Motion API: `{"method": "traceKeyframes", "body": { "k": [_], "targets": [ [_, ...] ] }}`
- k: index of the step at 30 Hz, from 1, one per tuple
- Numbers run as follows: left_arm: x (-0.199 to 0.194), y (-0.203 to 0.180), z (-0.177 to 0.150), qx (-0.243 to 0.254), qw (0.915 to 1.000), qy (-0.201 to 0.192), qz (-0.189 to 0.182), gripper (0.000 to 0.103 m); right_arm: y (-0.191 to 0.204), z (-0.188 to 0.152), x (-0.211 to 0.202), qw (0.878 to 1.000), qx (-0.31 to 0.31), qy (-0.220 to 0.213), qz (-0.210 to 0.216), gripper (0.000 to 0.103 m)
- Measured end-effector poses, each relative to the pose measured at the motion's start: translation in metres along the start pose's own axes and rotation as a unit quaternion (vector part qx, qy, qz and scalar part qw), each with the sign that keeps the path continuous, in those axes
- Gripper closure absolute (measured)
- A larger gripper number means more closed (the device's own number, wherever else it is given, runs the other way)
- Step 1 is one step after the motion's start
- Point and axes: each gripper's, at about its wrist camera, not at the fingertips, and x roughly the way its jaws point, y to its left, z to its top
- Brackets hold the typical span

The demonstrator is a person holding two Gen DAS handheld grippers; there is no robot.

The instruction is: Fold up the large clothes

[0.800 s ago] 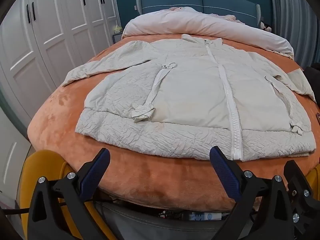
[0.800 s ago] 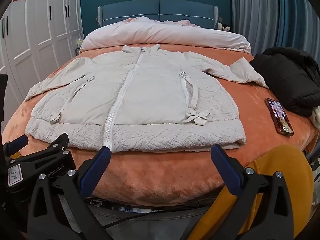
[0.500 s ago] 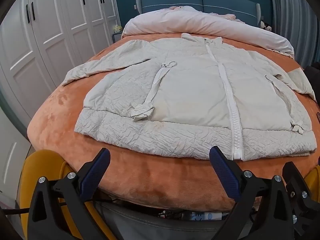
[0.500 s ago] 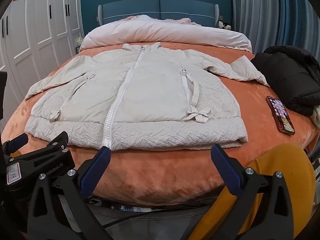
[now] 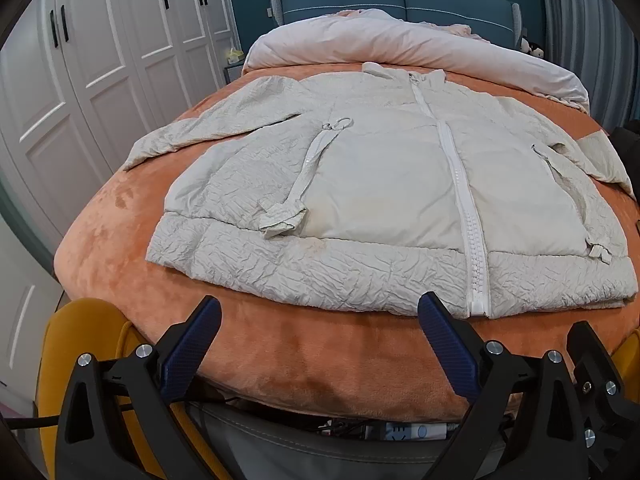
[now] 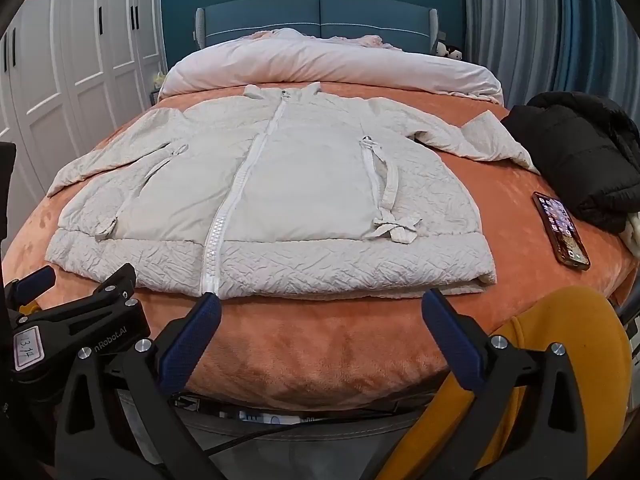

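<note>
A cream padded jacket point(image 5: 380, 184) point(image 6: 288, 184) lies flat and zipped up on the orange bed cover point(image 5: 320, 352) point(image 6: 320, 340), collar toward the headboard, both sleeves spread out to the sides. My left gripper point(image 5: 320, 316) hangs open over the bed's foot edge, just short of the jacket's hem, left of the zipper's end. My right gripper point(image 6: 320, 312) is open too, at the hem right of the zipper's end. Nothing is between either pair of blue pads. The left gripper's body point(image 6: 76, 320) shows at the lower left of the right wrist view.
A black puffy jacket point(image 6: 576, 160) and a phone point(image 6: 560, 232) lie on the bed's right side. A pale rolled duvet point(image 6: 328, 68) lies across the head of the bed. White wardrobe doors point(image 5: 80, 80) line the left. Yellow fabric point(image 6: 568, 368) shows below both grippers.
Both grippers have crept slightly forward toward the jacket's hem. The jaws stay wide and the jacket has not moved.
</note>
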Motion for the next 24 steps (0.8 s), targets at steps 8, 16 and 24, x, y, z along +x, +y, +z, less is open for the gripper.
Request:
{"method": "traceKeyframes", "body": {
  "k": [8, 16, 24],
  "targets": [
    [0.0011, -0.0003, -0.0003, 0.000, 1.0000, 0.002, 0.001, 0.007, 0.0006, 0.0005, 0.0009, 1.000, 0.000, 0.001, -0.001, 0.005],
    [0.0010, -0.0001, 0.0002, 0.001, 1.0000, 0.002, 0.001, 0.007, 0.0002, 0.0005, 0.0012, 1.000, 0.000, 0.002, 0.000, 0.005],
    [0.0009, -0.0003, 0.0005, 0.000, 1.0000, 0.002, 0.001, 0.007, -0.0002, -0.0002, 0.0014, 1.000, 0.000, 0.001, 0.000, 0.005]
  ]
}}
